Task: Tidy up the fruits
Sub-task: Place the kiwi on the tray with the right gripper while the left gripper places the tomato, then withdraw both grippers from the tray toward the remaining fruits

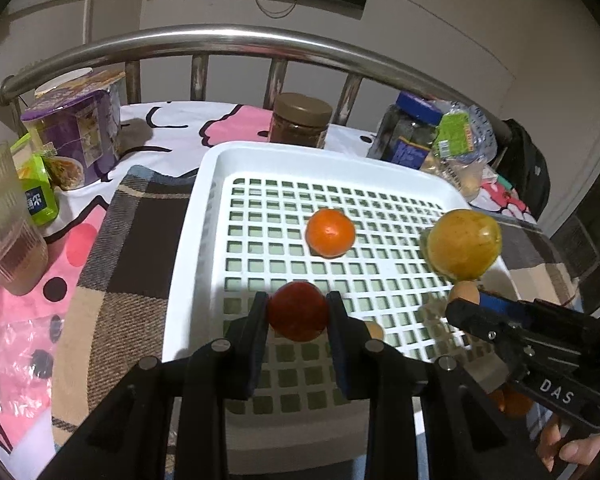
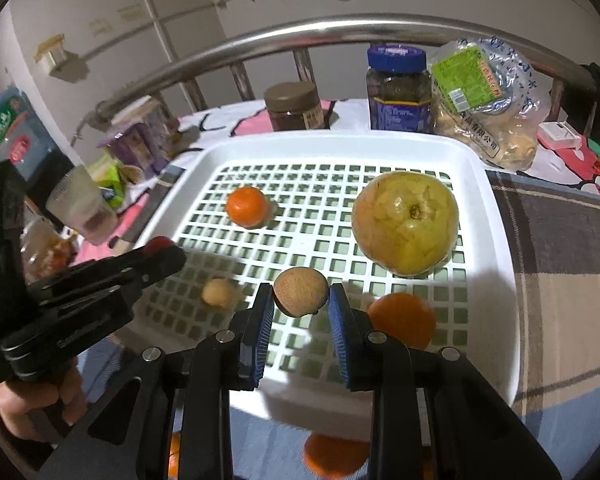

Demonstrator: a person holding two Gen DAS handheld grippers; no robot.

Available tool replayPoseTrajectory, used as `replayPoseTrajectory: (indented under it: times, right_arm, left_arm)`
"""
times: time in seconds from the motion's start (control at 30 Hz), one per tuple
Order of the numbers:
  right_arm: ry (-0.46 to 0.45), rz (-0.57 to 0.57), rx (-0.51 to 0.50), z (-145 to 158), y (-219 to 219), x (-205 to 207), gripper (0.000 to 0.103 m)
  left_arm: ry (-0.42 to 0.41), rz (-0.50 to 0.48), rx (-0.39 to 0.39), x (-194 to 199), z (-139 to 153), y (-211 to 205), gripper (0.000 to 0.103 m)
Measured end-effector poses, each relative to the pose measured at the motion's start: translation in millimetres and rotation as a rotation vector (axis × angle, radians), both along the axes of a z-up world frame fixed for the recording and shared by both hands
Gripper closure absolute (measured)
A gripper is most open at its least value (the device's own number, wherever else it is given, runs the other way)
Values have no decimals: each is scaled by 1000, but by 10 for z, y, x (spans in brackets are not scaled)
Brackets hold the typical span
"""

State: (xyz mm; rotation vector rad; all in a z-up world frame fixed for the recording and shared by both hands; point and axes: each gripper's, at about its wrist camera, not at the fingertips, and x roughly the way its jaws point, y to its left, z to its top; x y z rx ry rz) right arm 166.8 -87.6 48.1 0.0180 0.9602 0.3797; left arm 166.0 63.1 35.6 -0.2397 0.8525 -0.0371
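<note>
A white slotted tray (image 1: 204, 216) (image 2: 496, 216) lies on a plaid cloth. My left gripper (image 1: 298, 310) is shut on a red fruit (image 1: 298, 312) just above the tray's near part. My right gripper (image 2: 300, 300) is shut on a small brown fruit (image 2: 300, 290) above the tray; it shows at the right of the left wrist view (image 1: 466, 296). In the tray lie a small orange (image 1: 330, 232) (image 2: 247, 206), a large yellow-green pear (image 1: 464, 246) (image 2: 406, 222), a bigger orange (image 2: 402, 320) and a small tan fruit (image 2: 219, 292).
Behind the tray stand a brown-lidded jar (image 1: 300, 120), a blue-lidded jar (image 2: 398, 88) and a bagged food pack (image 2: 488, 96), before a steel bed rail (image 1: 220, 38). A purple noodle cup (image 1: 76, 132) and a ribbed glass (image 1: 4, 216) stand left. More oranges (image 2: 336, 456) lie below the tray's front edge.
</note>
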Motion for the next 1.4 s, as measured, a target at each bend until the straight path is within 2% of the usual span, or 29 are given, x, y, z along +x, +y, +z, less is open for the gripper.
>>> replayPoseTrajectory:
  times: [0.33, 0.47, 0.5, 0.53, 0.57, 0.63, 0.7, 0.87, 0.93, 1.07, 1.23, 1.4]
  right_arm:
    - [10, 1, -76, -137, 119, 145, 76]
    - [-1, 0, -107, -149, 166, 163, 76]
    - [-2, 2, -112, -151, 173, 165, 76]
    - [-4, 6, -114, -149, 176, 165, 73]
    - [-6, 14, -111, -141, 177, 158, 67]
    - [-22, 19, -104, -89, 159, 121, 42]
    - [-72, -3, -94, 32, 99, 47, 23]
    - [-202, -13, -5, 470, -114, -241, 19]
    - [-255, -20, 12, 632, -162, -363, 12]
    - [-377, -31, 49, 960, -313, -721, 1]
    - [-446, -22, 73, 1166, -451, -1109, 0]
    - [-484, -20, 83, 1210, -584, -1410, 0]
  left_arm:
    - [45, 5, 19, 89, -180, 14, 72]
    - [31, 3, 29, 78, -166, -1, 70]
    - [26, 3, 20, 69, -149, 7, 61]
    - [18, 6, 9, 50, -119, 18, 43]
    - [-2, 7, -1, 14, -69, 27, 36]
    - [-72, 13, 5, -93, 71, 30, 20]
    - [-130, 19, 2, -203, 228, 46, 13]
    - [-252, 62, -46, -482, 603, 110, 0]
    - [-311, 93, -43, -624, 742, 103, 0]
    - [-374, 68, -37, -856, 928, 7, 0]
    - [-440, 27, -8, -1184, 1028, -158, 0]
    - [-475, -4, 14, -1461, 1034, -283, 0]
